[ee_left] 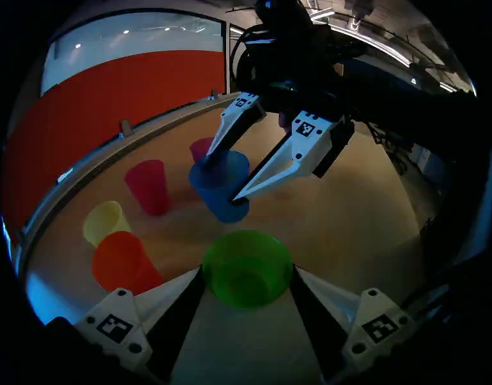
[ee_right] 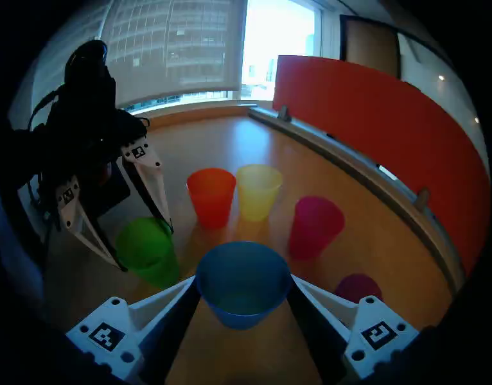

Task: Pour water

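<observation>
A green cup, blue cup, orange cup, yellow cup, pink cup, red panel.

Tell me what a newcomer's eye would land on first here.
First, the two claws facing each other over the wooden table: the left claw grips a translucent green plastic cup, the right claw a translucent blue plastic cup. Beside them stand an orange plastic cup, a yellow plastic cup and a pink plastic cup, with a big red partition wall along the table's edge.
</observation>
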Available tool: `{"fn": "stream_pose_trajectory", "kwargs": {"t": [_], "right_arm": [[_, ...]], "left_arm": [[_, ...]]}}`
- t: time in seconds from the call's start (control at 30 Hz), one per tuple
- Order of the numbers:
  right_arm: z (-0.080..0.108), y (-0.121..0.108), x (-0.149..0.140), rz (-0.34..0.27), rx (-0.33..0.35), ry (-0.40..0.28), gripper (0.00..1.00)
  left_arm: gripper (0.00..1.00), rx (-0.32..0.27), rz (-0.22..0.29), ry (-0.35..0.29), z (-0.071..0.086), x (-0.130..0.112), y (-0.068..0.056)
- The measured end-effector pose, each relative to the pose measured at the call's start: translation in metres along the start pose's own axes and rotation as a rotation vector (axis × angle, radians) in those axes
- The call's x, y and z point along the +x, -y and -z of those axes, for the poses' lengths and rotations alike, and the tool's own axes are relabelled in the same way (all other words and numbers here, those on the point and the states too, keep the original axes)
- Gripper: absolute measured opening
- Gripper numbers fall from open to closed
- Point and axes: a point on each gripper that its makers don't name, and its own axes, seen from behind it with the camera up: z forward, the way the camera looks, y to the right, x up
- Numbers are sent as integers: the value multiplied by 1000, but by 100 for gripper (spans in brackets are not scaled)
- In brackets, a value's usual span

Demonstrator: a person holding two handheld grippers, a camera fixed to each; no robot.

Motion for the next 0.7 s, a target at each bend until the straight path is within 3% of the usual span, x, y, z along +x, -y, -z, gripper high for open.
{"fn": "stream_pose_trajectory", "kwargs": {"t": [0.23,0.43,0.7], "right_arm": [[-8,3,-3,-7,6,0,93],[-12,5,-6,-19,11,-2,93],[-14,7,-13,-20,9,5,93]], "left_arm": [[90,-3,0,3,0,0,-1],[98,-13,2,6,1,-1,-4],[98,-18,10,24,1,-6,-5]]}}
